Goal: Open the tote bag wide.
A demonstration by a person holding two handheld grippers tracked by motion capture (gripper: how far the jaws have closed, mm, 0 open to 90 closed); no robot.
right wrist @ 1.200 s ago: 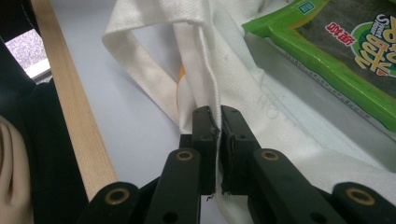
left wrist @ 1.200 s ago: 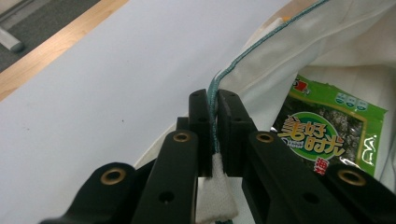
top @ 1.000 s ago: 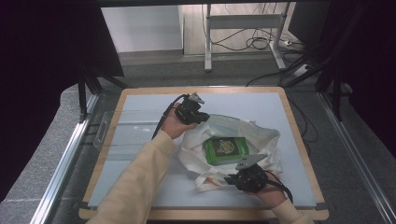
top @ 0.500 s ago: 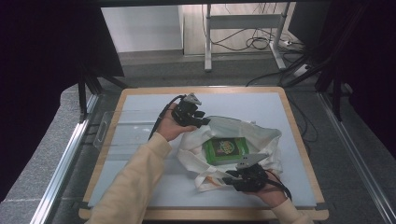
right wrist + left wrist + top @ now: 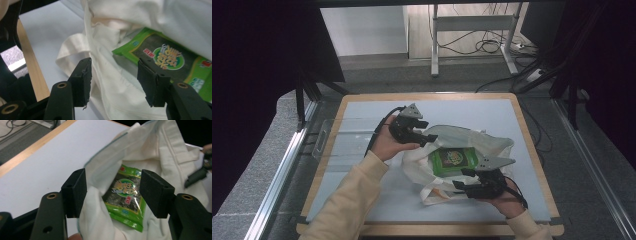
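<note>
Nearest the person's edge of the table (image 5: 362, 210), the right gripper (image 5: 462, 180) sits at the near rim of a cream cloth tote bag (image 5: 417, 162), its grey three-cornered plate over the bag's right side. Its jaws have just been opening and now stand spread; in the right gripper view the bag's cloth lies in the gap between them with neither pad pressing on it, and a folded handle strap (image 5: 72, 47) lies to the left on the pale table top.

In the middle of the bag lies a green snack packet (image 5: 453, 159), flat, label up, with a round logo on a dark panel. It rests inside the bag's open mouth, with cloth folded around it on all sides.

Farther off, the left gripper (image 5: 431, 134) hovers at the bag's far rim, held by a hand in a beige sleeve (image 5: 347, 200). Its jaws have likewise just been opening and stand wide apart, with the bag's edge loose between them, touching neither pad.
</note>
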